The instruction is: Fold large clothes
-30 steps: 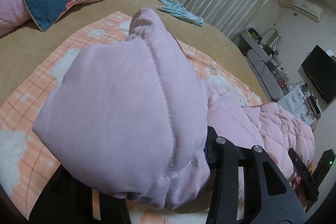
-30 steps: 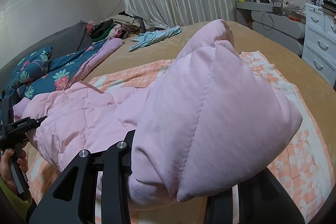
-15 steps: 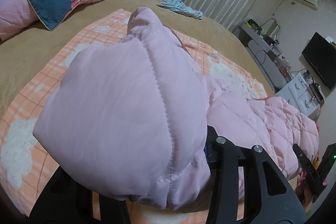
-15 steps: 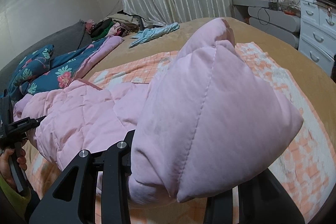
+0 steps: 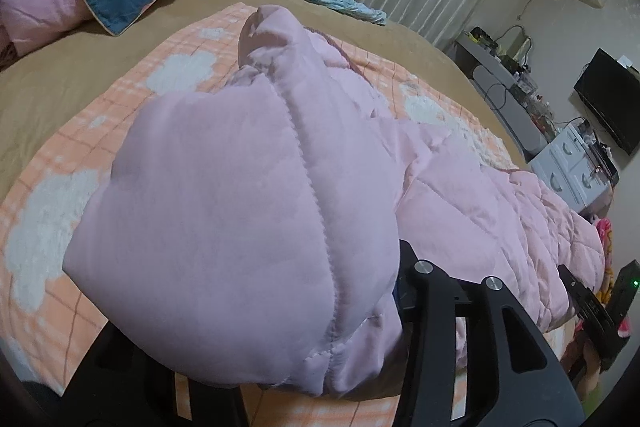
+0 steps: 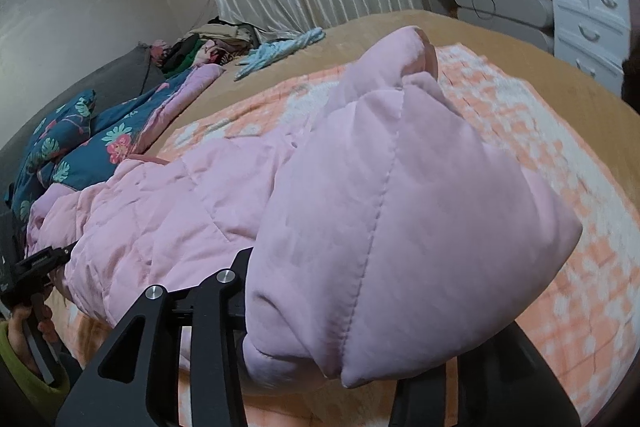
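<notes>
Holding one end of the pink padded coat [image 5: 248, 227], the left gripper [image 5: 280, 359] stays clenched on it. Coat lies across the orange checked blanket [image 5: 52, 211] on the bed, btw. both tools. Right gripper [image 6: 344, 359] has the other end between its jaws, which are opening now.

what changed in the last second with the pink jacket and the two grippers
Both grippers carried the pink jacket forward and lower over the orange checked blanket; its far tip now droops toward it. The right gripper is opening with the padded cloth between its fingers. The left gripper stays clamped on its bunch. Nothing else on the bed moved.
</notes>
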A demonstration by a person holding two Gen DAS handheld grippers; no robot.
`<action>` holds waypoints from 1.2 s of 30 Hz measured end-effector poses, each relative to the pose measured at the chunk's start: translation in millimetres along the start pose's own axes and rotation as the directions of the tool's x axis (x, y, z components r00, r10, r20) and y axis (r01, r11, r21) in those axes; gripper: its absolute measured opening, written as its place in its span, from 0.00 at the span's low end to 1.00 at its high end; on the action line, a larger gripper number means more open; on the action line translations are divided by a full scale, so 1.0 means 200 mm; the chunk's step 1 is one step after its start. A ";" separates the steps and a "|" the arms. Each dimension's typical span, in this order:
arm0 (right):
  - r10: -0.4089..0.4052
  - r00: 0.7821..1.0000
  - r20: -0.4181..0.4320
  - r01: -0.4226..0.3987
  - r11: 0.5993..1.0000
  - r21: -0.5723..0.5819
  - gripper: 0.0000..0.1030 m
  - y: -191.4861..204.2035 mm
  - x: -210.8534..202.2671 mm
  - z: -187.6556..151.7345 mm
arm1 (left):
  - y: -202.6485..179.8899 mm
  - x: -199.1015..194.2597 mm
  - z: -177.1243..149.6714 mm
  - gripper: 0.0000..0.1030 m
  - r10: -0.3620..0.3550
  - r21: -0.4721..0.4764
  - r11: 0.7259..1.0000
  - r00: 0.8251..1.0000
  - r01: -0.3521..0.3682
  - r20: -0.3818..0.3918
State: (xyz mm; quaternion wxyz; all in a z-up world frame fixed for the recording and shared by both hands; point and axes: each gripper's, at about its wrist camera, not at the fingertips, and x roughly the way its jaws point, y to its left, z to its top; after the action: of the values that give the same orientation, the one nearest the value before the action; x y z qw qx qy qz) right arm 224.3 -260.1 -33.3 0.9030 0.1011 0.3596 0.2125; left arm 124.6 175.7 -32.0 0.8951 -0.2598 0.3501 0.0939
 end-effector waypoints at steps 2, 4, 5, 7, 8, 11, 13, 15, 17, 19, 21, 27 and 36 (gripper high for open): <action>0.002 1.000 -0.010 -0.002 1.000 0.023 0.39 -0.03 0.00 -0.03 | 0.01 0.00 -0.03 0.37 0.001 0.003 1.000 1.000 -0.001 -0.001; 0.001 1.000 -0.013 -0.001 1.000 0.030 0.39 -0.04 0.00 -0.06 | 0.01 -0.01 -0.05 0.37 0.005 0.008 1.000 1.000 -0.005 0.001; 0.001 1.000 -0.014 -0.001 0.999 0.032 0.39 -0.04 0.00 -0.06 | 0.01 -0.01 -0.05 0.37 0.006 0.010 1.000 1.000 -0.006 0.003; 0.002 1.000 -0.021 -0.001 0.999 0.042 0.40 -0.05 0.00 -0.08 | 0.02 -0.01 -0.07 0.38 0.008 0.011 1.000 1.000 -0.008 0.004; 0.002 1.000 -0.024 0.000 0.999 0.047 0.41 -0.06 0.00 -0.08 | 0.02 -0.01 -0.08 0.39 0.008 0.012 1.000 1.000 -0.008 0.002; 0.004 1.000 -0.030 -0.002 0.998 0.064 0.47 -0.08 -0.01 -0.08 | 0.03 -0.02 -0.10 0.41 0.007 0.016 1.000 1.000 -0.007 -0.001; 0.008 0.999 -0.042 -0.005 0.997 0.081 0.58 -0.08 -0.02 -0.09 | 0.04 -0.04 -0.10 0.47 0.003 0.021 1.000 1.000 -0.002 -0.007; 0.016 0.999 -0.050 -0.011 0.996 0.094 0.69 -0.10 -0.05 -0.10 | 0.05 -0.06 -0.11 0.60 -0.009 0.025 1.000 1.000 0.010 -0.015; 0.007 0.998 -0.057 -0.002 0.995 0.100 0.81 -0.10 -0.09 -0.11 | 0.05 -0.09 -0.13 0.68 -0.008 0.035 0.999 1.000 0.009 -0.028; 0.000 0.998 -0.057 0.005 0.995 0.099 0.85 -0.09 -0.14 -0.13 | 0.04 -0.13 -0.14 0.75 -0.001 0.056 0.998 0.999 0.003 -0.036; -0.009 0.998 -0.056 0.014 0.996 0.088 0.88 -0.08 -0.20 -0.14 | 0.03 -0.16 -0.17 0.84 0.008 0.076 0.997 0.999 -0.005 -0.037; -0.075 0.997 0.023 0.075 0.997 0.017 0.96 -0.02 -0.42 -0.17 | 0.00 -0.28 -0.23 0.89 0.011 0.099 0.995 0.999 -0.007 -0.034; -0.111 0.976 0.186 0.137 0.982 -0.133 0.96 0.18 -0.73 -0.19 | -0.18 -0.51 -0.27 0.91 -0.041 0.201 0.979 0.997 0.027 0.066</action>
State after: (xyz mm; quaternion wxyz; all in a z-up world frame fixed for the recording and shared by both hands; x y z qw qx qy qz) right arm 91.6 -293.0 39.7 0.9480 0.0311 0.2667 0.1711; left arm 31.4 118.2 17.8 0.9298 -0.1711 0.3218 0.0520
